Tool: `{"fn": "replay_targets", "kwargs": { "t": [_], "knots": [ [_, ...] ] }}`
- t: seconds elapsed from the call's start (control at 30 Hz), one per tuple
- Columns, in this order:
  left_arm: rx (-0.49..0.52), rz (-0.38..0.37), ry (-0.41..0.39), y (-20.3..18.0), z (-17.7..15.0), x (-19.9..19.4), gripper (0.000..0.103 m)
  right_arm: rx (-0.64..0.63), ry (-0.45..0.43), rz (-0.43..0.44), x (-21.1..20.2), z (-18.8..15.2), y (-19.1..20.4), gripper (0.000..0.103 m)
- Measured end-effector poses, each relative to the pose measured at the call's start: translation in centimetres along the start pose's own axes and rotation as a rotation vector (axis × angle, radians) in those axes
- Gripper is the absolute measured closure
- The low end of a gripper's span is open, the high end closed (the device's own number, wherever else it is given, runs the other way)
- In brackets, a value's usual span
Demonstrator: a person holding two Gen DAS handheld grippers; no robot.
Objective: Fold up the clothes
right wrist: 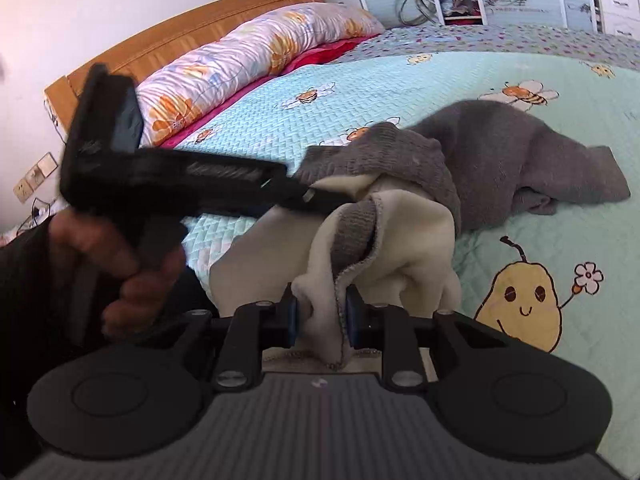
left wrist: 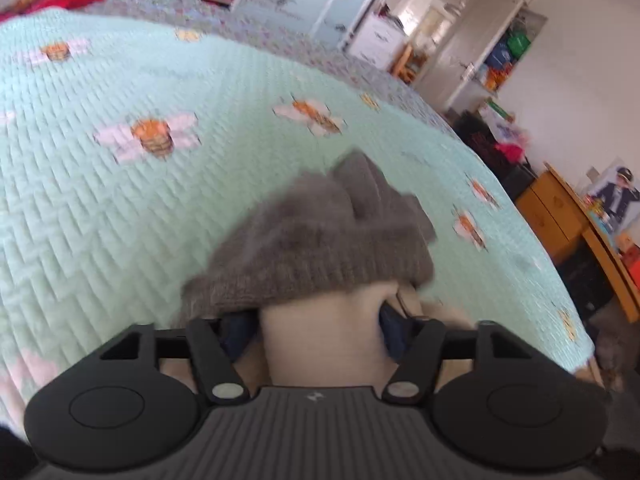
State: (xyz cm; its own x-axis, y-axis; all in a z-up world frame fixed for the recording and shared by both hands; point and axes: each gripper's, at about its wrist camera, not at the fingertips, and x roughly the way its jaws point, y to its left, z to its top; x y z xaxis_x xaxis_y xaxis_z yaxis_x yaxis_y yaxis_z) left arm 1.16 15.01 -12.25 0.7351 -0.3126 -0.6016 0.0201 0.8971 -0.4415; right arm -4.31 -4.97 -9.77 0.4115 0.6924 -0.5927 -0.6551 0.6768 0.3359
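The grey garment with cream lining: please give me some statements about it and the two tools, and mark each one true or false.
1. The right tool pinches a fold of the grey garment. True.
2. The garment lies on a wooden floor. False: it lies on the mint bee-print bedspread.
3. The garment's inside is cream. True.
4. The left tool is far from the garment. False: cream fabric sits between its fingers.
5. The floral pillow covers the garment. False: it lies apart, by the headboard.
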Motion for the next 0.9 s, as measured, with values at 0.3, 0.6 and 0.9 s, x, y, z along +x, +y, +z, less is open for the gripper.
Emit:
{"fn": "replay_targets", "kwargs": {
  "t": [0.3,0.6,0.9],
  "knots": [
    [-0.084,0.013,-0.078,2.0,6.7,0.9,0.068,-0.094,0.007,0.042,0.6,0.1,1.5,0.080],
    [-0.115,-0.017,-0.036,2.7,2.3,-1.5,0.055,0.148,-0.190,0.107,-3.7,2.7,-2.8,0.075],
    [-0.060,-0.108,0.006,-0.2,-2.0,-4.9,0.041,0.244,-0.165,-0.017,1.6,6.7,-7.2,0.043]
  ]
}}
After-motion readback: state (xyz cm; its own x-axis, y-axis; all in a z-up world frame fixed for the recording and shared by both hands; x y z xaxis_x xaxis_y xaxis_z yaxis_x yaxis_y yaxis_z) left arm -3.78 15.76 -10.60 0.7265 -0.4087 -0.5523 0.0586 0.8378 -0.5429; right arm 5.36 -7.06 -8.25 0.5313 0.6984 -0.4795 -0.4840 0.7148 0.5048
